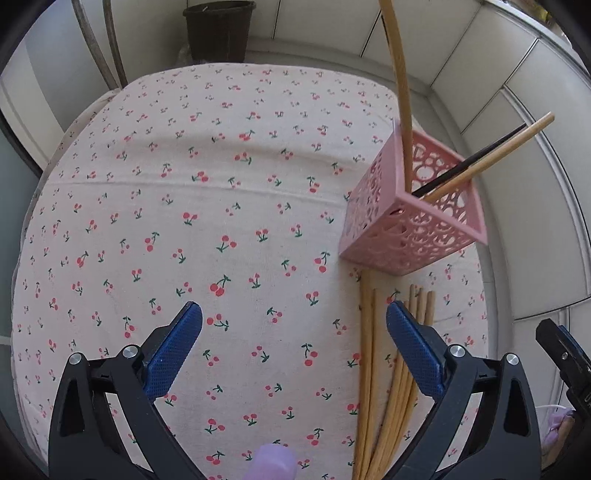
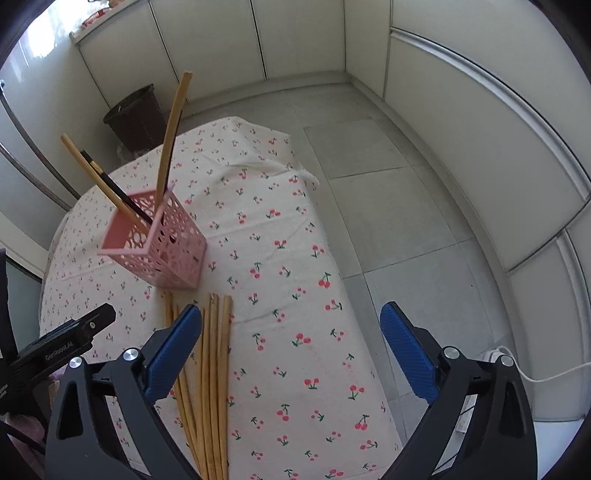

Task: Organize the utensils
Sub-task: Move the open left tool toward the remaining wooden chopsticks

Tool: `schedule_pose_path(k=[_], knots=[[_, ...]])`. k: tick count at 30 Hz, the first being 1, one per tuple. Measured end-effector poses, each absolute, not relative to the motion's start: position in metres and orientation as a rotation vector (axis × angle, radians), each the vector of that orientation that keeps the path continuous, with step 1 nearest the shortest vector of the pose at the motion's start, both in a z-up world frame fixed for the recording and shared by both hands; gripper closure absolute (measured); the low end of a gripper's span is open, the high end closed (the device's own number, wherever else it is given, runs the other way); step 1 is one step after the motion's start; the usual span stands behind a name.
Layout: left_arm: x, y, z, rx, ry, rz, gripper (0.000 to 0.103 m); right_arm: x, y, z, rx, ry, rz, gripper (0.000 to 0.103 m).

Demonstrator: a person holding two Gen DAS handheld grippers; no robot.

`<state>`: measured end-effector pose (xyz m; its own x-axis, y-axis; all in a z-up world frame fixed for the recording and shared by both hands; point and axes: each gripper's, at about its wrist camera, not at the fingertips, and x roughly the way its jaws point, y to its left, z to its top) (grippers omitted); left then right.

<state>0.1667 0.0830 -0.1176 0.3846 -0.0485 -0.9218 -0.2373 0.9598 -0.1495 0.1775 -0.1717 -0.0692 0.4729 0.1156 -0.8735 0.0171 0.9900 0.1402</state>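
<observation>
A pink perforated holder (image 1: 413, 221) stands on the cherry-print tablecloth (image 1: 221, 206); it also shows in the right wrist view (image 2: 162, 247). Two wooden chopsticks (image 1: 400, 77) and one black chopstick (image 1: 476, 158) stand in it. Several wooden chopsticks (image 1: 384, 376) lie on the cloth in front of the holder, also in the right wrist view (image 2: 212, 373). My left gripper (image 1: 294, 325) is open and empty, its right finger over the loose chopsticks. My right gripper (image 2: 291, 325) is open and empty, its left finger over the same bundle.
A dark bin (image 1: 219, 29) stands on the floor beyond the table, also in the right wrist view (image 2: 135, 116). White cabinets (image 2: 295, 40) line the walls. The table's right edge drops to a tiled floor (image 2: 399, 206). A white cable (image 2: 546, 374) lies there.
</observation>
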Motion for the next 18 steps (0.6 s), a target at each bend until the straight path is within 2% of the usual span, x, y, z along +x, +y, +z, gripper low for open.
schedule_pose_path(k=[18], knots=[[0.198, 0.062, -0.164, -0.228, 1.231, 0.215, 0.007, 0.145, -0.181, -0.088, 0.207, 1.147, 0.117, 0.009]])
